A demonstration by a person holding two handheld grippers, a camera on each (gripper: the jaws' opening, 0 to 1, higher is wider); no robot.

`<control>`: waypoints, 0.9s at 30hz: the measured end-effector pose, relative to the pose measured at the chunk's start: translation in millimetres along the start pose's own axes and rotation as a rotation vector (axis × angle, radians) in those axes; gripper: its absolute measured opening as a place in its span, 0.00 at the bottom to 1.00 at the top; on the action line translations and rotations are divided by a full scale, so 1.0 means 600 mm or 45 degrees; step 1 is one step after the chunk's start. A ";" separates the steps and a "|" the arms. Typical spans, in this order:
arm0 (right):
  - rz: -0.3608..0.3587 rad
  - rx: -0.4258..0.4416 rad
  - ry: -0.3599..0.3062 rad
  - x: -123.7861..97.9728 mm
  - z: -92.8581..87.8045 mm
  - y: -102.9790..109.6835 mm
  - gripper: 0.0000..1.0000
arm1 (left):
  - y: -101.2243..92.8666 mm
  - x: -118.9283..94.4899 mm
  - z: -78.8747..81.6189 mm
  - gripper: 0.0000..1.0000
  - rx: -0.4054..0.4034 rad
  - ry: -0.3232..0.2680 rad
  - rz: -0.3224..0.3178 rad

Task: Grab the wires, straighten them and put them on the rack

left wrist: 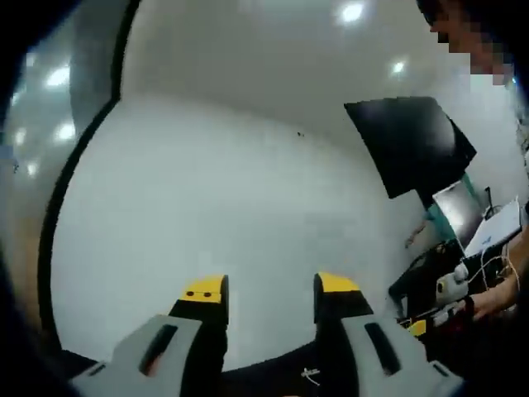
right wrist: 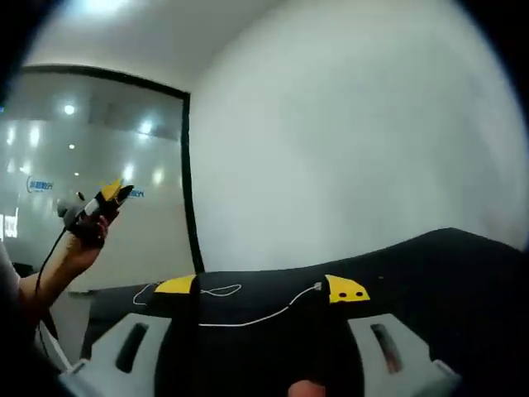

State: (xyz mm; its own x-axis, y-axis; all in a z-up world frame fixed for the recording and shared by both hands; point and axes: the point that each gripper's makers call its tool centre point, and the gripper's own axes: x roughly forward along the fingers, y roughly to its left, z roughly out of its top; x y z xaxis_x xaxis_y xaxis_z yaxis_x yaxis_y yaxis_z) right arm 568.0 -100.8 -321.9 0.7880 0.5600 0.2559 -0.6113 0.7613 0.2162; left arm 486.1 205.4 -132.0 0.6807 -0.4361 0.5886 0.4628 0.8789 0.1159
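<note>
A thin white wire [right wrist: 248, 318] lies in loose curves on the black table [right wrist: 446, 281]. One end of the wire rests close to my right gripper's right jaw tip. My right gripper [right wrist: 261, 288] hovers low over the table, open, with nothing held between its yellow-tipped jaws. My left gripper [left wrist: 271, 287] is raised toward a white wall [left wrist: 231, 207], open and empty; it also appears in a hand as the left gripper [right wrist: 101, 205], up at the left. A short bit of white wire [left wrist: 310, 376] shows on the table edge [left wrist: 273, 364] below it.
A black panel [left wrist: 409, 145] hangs on the wall at the upper right. A person's hand [left wrist: 496, 299] is at the right, beside a cluttered desk with a monitor [left wrist: 459, 213]. A glass partition [right wrist: 91, 149] with a black frame stands at the left.
</note>
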 end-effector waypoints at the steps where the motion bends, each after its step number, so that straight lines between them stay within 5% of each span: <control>1: 0.009 0.007 -0.009 -0.004 0.003 0.004 0.56 | 0.014 -0.014 0.014 0.38 -0.006 0.002 0.046; 4: 0.020 0.003 -0.076 -0.011 0.019 0.003 0.59 | 0.029 -0.036 0.052 0.46 0.075 -0.106 0.086; 7: 0.004 -0.017 -0.077 -0.007 0.019 -0.006 0.74 | 0.022 -0.050 -0.002 0.36 -0.101 0.032 0.084; 9: 0.016 -0.021 -0.073 -0.007 0.017 0.000 0.75 | -0.020 -0.056 -0.037 0.25 -0.179 0.065 -0.066; 11: 0.029 -0.060 -0.058 -0.002 0.013 0.006 0.75 | -0.040 -0.060 -0.090 0.30 -0.064 0.182 -0.097; 14: 0.058 -0.083 -0.033 0.000 0.007 0.017 0.74 | -0.090 -0.062 -0.155 0.36 -0.091 0.267 -0.224; 16: 0.072 -0.105 -0.025 0.000 0.004 0.021 0.73 | -0.092 -0.066 -0.193 0.36 -0.021 0.334 -0.239; 18: 0.086 -0.113 -0.012 0.002 0.001 0.022 0.73 | -0.096 -0.076 -0.230 0.38 0.160 0.395 -0.302; 24: 0.139 -0.182 0.064 0.006 -0.019 0.064 0.70 | -0.089 -0.114 -0.302 0.49 -0.063 0.544 -0.293; 27: 0.161 -0.174 0.075 0.008 -0.021 0.069 0.66 | -0.088 -0.127 -0.306 0.49 -0.099 0.588 -0.321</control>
State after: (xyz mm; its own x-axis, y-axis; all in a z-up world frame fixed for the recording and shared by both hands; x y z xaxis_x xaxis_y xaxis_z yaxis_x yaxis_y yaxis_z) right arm 547.4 -62.5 -323.7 0.7108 0.6691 0.2168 -0.6932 0.7186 0.0551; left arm 513.9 156.4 -329.6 0.7140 -0.6871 0.1343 0.6731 0.7265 0.1387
